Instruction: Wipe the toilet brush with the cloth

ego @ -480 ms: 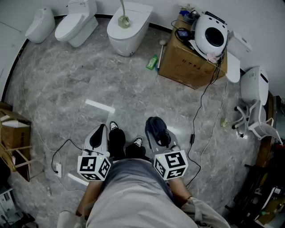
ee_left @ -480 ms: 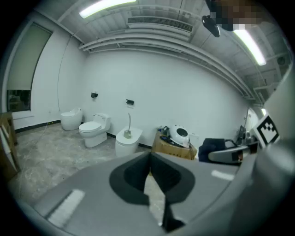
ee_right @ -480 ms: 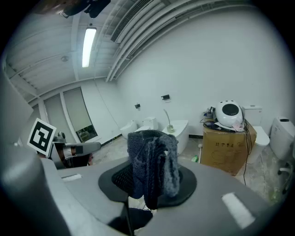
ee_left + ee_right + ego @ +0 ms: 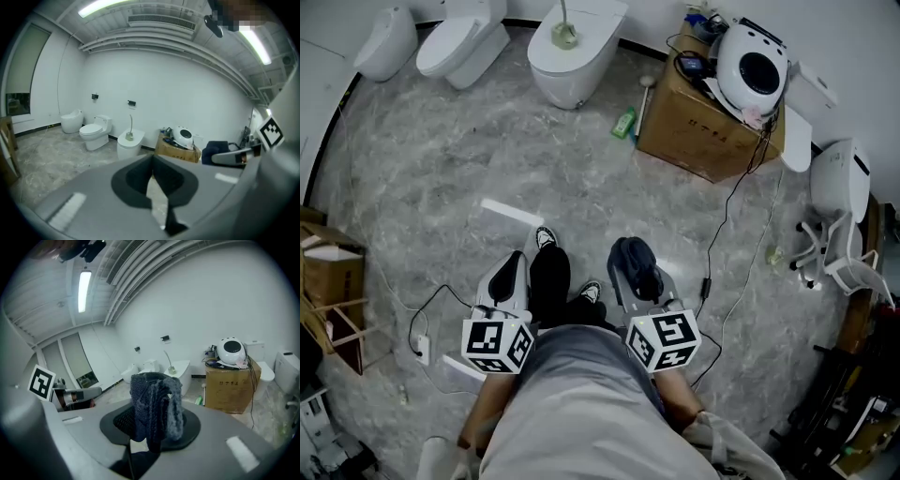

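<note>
Left gripper [image 4: 152, 163]: fingers closed tip to tip, nothing between them. Only a thin slit opens lower down, and the floor shows through it.

Right gripper [image 4: 154, 414]: fingers clamped on a dark blue cloth [image 4: 157, 404]. The cloth is bunched and stands up above the fingertips, with one fold hanging over their right side.

Both grippers are held low in front of the person, side by side and apart, with the person's shoes [image 4: 547, 239] between them on the grey marbled floor [image 4: 450, 159].

Toilet brush [image 4: 564, 34]: well ahead of both sets of fingers and touching neither. It stands upright in its holder on the closed lid of a white toilet [image 4: 574, 70] against the far wall. In the left gripper view it lies above and slightly left of the fingertips. In the right gripper view it lies just above and right of the cloth's top edge, far behind it.

Other items noted:
- A second white toilet [image 4: 459, 42] stands left of the first.
- A cardboard box [image 4: 698, 127] stands ahead and to the right of the right fingers, with a round white appliance [image 4: 753, 67] on top.
- A green bottle [image 4: 624, 123] lies on the floor between the toilet and the box.
- A black cable [image 4: 724, 216] trails from the box across the floor, passing right of the right fingers.
</note>
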Demonstrator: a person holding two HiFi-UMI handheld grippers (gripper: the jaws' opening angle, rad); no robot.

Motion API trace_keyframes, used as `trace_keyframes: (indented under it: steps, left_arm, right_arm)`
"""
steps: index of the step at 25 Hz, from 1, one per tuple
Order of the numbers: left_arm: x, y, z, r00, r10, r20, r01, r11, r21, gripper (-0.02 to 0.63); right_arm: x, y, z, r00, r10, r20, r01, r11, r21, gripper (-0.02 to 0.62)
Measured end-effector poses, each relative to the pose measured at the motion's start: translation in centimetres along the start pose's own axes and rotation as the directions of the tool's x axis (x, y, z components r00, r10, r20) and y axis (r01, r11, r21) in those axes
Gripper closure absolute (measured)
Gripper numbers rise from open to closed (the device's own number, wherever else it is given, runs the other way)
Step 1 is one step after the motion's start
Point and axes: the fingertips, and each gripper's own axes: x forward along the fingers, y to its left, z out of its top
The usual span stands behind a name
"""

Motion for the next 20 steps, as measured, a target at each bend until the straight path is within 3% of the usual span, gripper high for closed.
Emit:
trace_keyframes:
  steps: [3, 8, 20]
  left_arm:
    - [1.7, 0.6, 1.0, 1.0, -0.004, 0.008, 0.004, 1.0, 0.013, 0.606]
    - [5.4, 2.7, 3.2, 1.0, -0.006, 0.018, 0.007, 1.0, -0.012, 0.606]
    - [13.7, 9.9, 12.0, 0.996, -0.043, 0.073, 0.045, 0.998, -0.032, 0.606]
  right_arm:
    - [1.4, -0.2, 1.2, 0.999, 0.038, 0.012, -0.039, 0.998, 0.046, 0.499]
    - [5.1, -0.1, 3.8, 0.999, 0.05, -0.014, -0.051, 0.998, -0.028, 0.497]
    - [16.4, 1.2, 11.8, 0.997, 0.064, -0.04, -0.066, 0.997, -0.046, 0.497]
